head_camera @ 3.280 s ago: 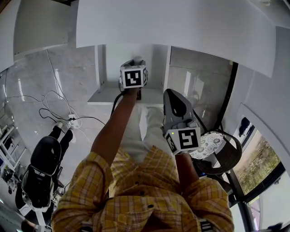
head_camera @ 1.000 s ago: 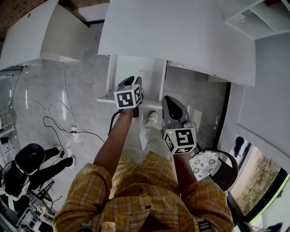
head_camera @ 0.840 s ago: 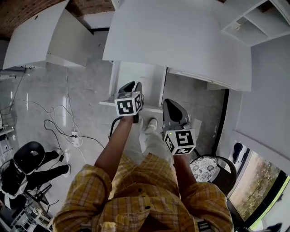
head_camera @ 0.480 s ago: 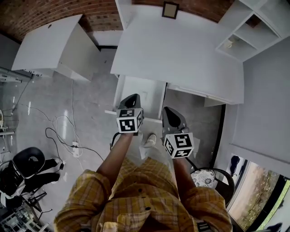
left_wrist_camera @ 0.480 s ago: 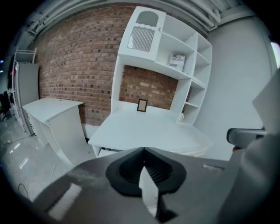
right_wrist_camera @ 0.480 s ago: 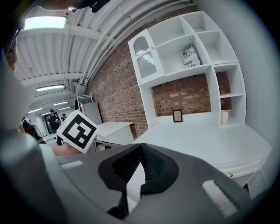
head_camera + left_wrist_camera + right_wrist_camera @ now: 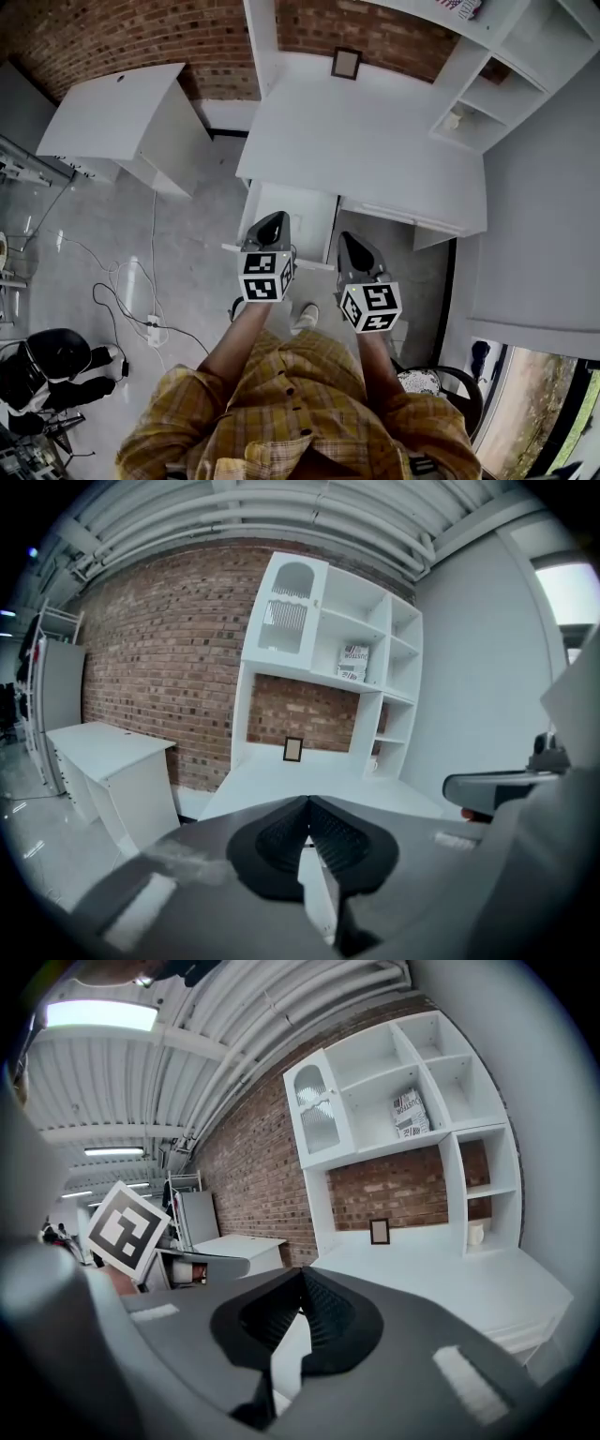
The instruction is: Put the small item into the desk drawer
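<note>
Drawer open beyond left gripper; we hold it and right gripper pressed together, empty. Risk: tips slip off while pushing drawer shut.

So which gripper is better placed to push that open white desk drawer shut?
Left, probably. The left gripper hangs right over the open white desk drawer, jaws shut and empty. The right gripper is shut and empty too, but sits beyond the drawer's right edge.

The white desk drawer stands pulled out, open, below the white desk's front edge.
</note>
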Demonstrator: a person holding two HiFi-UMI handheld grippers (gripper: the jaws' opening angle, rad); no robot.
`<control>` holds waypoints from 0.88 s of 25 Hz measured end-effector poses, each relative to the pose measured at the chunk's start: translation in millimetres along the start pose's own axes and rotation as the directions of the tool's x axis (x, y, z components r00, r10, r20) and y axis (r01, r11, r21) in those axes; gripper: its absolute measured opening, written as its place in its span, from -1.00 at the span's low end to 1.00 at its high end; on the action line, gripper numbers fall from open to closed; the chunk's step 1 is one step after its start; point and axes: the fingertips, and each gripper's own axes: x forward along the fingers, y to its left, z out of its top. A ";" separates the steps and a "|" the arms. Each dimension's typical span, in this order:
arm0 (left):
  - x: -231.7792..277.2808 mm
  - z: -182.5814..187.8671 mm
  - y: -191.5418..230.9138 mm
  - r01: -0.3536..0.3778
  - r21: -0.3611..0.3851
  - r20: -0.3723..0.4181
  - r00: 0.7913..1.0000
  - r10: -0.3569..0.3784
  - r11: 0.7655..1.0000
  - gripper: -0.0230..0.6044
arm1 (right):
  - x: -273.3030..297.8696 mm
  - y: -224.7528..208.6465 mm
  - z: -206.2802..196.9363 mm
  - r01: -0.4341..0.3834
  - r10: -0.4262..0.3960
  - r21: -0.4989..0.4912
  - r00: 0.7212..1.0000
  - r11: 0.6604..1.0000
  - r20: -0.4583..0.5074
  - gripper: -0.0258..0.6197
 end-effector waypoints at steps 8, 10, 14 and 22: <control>-46.1 29.8 -19.6 0.029 0.041 0.102 0.994 -0.033 0.999 -0.91 | -22.7 16.6 32.6 -0.004 0.005 -0.020 0.997 1.000 0.075 -0.92; -54.7 35.8 -23.7 0.030 0.054 0.126 0.991 -0.037 0.998 -0.91 | -26.9 19.5 40.0 -0.004 0.006 -0.026 0.996 1.000 0.091 -0.92; -71.1 44.0 -27.7 0.029 0.060 0.165 0.986 -0.039 0.998 -0.91 | -36.7 25.1 53.4 -0.002 0.007 -0.039 0.993 0.999 0.120 -0.92; -87.5 53.2 -38.2 0.033 0.076 0.211 0.976 -0.049 0.997 -0.91 | -49.1 26.6 66.7 0.006 0.002 -0.046 0.986 0.999 0.167 -0.92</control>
